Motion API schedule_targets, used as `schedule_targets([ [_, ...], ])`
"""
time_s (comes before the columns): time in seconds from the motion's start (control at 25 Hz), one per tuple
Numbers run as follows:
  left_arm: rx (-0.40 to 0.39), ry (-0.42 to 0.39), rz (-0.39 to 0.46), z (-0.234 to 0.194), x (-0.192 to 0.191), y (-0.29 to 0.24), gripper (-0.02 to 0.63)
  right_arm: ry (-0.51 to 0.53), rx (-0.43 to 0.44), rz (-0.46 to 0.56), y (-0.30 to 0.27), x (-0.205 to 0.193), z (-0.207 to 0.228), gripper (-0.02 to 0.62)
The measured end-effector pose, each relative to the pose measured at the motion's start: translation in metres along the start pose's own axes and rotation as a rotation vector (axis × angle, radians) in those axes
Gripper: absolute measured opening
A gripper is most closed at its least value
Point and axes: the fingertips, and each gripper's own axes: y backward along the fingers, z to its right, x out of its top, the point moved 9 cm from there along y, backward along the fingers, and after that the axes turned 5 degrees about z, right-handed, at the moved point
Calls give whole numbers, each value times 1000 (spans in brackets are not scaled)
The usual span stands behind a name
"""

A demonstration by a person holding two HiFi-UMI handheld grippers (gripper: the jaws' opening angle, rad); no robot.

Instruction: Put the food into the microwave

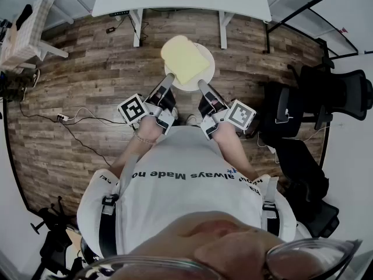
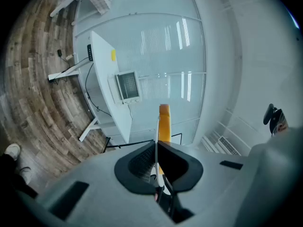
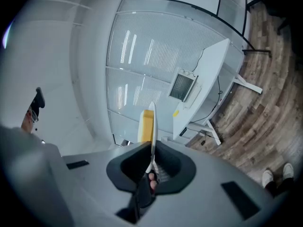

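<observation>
A slice of yellow bread (image 1: 183,58) lies on a round white plate (image 1: 205,73) held over the wooden floor in front of me. My left gripper (image 1: 168,80) is shut on the plate's near-left rim. My right gripper (image 1: 201,86) is shut on its near-right rim. In the left gripper view the plate (image 2: 156,136) shows edge-on between the jaws of the gripper (image 2: 157,161), with the bread (image 2: 164,124) beside it. The right gripper view gives the same for its gripper (image 3: 150,167), plate (image 3: 152,126) and bread (image 3: 147,125). The microwave (image 2: 127,86) (image 3: 182,86) stands on a white table (image 1: 116,2).
Black office chairs (image 1: 329,92) stand at the right. A chair with a checked cloth (image 1: 26,31) stands at the far left. A power strip with cables (image 1: 61,117) lies on the floor at the left. A glass wall (image 2: 156,41) stands behind the table.
</observation>
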Motion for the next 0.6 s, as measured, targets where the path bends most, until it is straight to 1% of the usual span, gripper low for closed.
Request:
schedule_targets([
  [0.12, -1, 2, 3, -1, 0, -1, 18, 11, -5, -3, 0, 2, 1, 21],
  [0.32, -5, 5, -2, -2, 10, 0, 18, -2, -9, 6, -9, -3, -2, 23],
  [0.6, -5, 16, -28, -12, 24, 5, 18, 4, -10, 31, -22, -13, -1, 23],
])
